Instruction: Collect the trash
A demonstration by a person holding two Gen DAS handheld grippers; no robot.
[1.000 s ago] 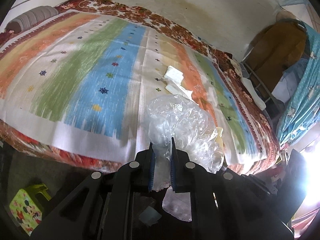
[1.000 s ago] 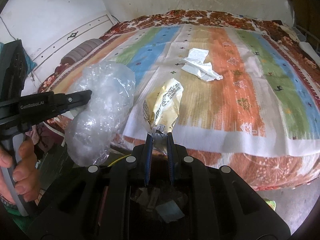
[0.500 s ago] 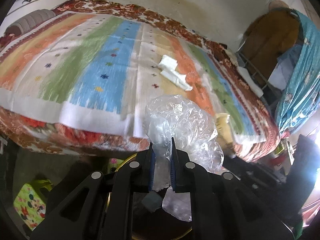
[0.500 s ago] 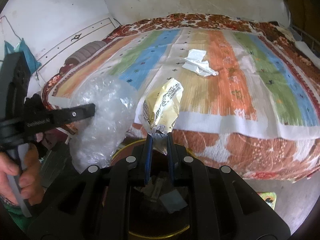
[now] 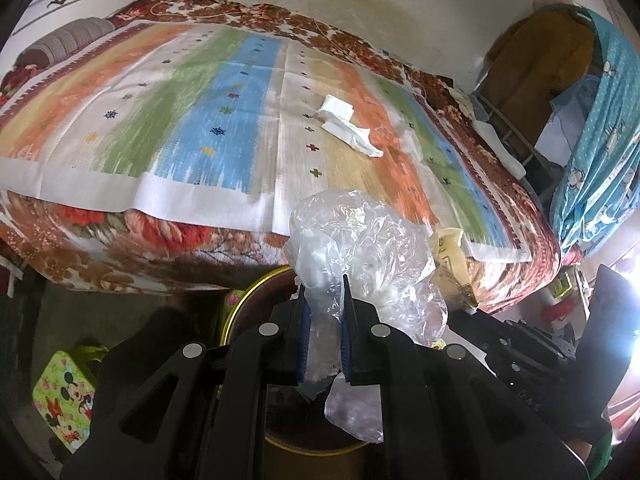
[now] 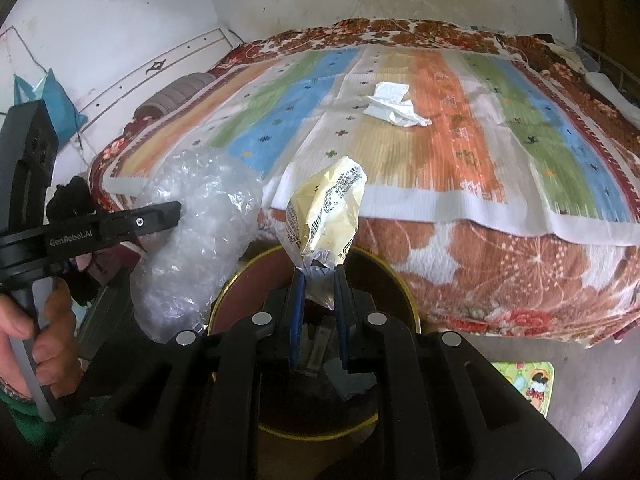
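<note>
My left gripper [image 5: 323, 286] is shut on a crumpled clear plastic bag [image 5: 360, 248], which also shows in the right wrist view [image 6: 200, 216]. My right gripper [image 6: 318, 280] is shut on a yellow printed wrapper [image 6: 324, 208], held upright; its edge shows in the left wrist view [image 5: 450, 248]. Both hang above a round dark bin with a gold rim [image 6: 404, 292], also in the left wrist view [image 5: 236, 304], with scraps inside. Crumpled white paper [image 6: 394, 106] lies on the striped bedspread [image 6: 460, 140], also in the left wrist view [image 5: 346, 126].
The bed [image 5: 160, 120] fills the far view; its flowered blanket edge [image 6: 500, 272] hangs beside the bin. A cartoon-print stool [image 5: 66, 400] stands on the floor at left, also visible in the right wrist view [image 6: 528, 384]. A pillow [image 5: 64, 42] lies far left. Blue curtain [image 5: 600, 140] at right.
Both grippers have pulled back from the bed and lowered with their loads; the bin's rim has come into view beneath them.
</note>
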